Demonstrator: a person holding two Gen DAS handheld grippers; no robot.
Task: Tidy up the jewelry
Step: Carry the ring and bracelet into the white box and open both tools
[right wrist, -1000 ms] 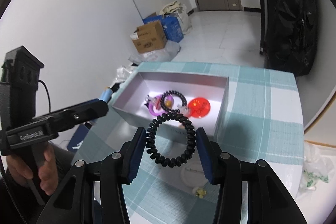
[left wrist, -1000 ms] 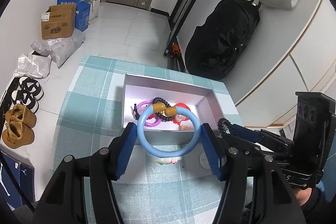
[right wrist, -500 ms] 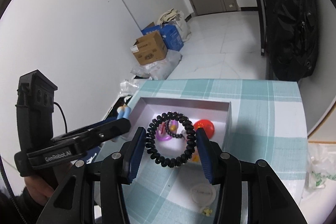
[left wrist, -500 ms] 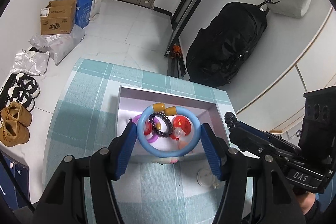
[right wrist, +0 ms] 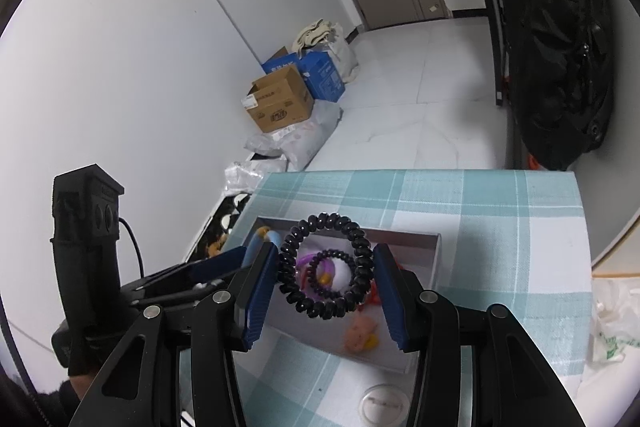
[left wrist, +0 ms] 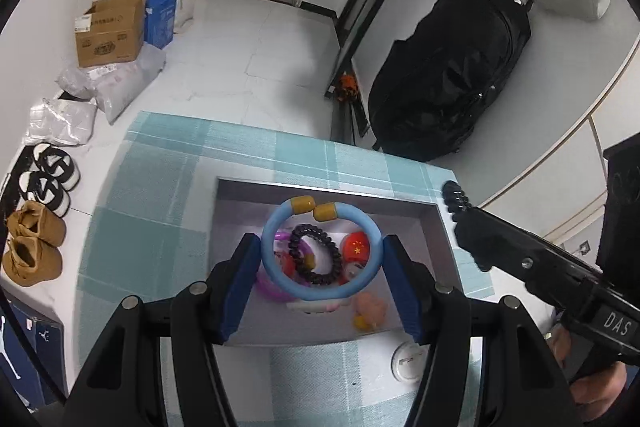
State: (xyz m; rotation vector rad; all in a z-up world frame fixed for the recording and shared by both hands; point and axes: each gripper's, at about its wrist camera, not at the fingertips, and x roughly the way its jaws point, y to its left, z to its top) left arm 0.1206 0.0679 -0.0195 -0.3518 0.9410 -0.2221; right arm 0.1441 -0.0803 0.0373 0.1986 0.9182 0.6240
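Observation:
My left gripper (left wrist: 320,259) is shut on a light blue bangle (left wrist: 276,279) with two tan end caps, held above the silver box (left wrist: 446,247). My right gripper (right wrist: 326,277) is shut on a black spiral hair tie (right wrist: 362,267), also above the silver box (right wrist: 434,259). Inside the box lie a dark bead bracelet (left wrist: 316,259), a purple ring (left wrist: 266,285), a red badge (left wrist: 356,246) and a small pink charm (left wrist: 370,309). The right gripper shows at the right of the left wrist view (left wrist: 454,197).
The box sits on a teal checked tablecloth (left wrist: 160,187). A round white disc (left wrist: 408,361) lies on the cloth in front of the box. A black bag (left wrist: 444,83), cardboard boxes (left wrist: 108,31) and shoes (left wrist: 32,247) are on the floor beyond.
Both grippers have moved forward with their loads, from in front of the box to over it. Both stay shut on their items.

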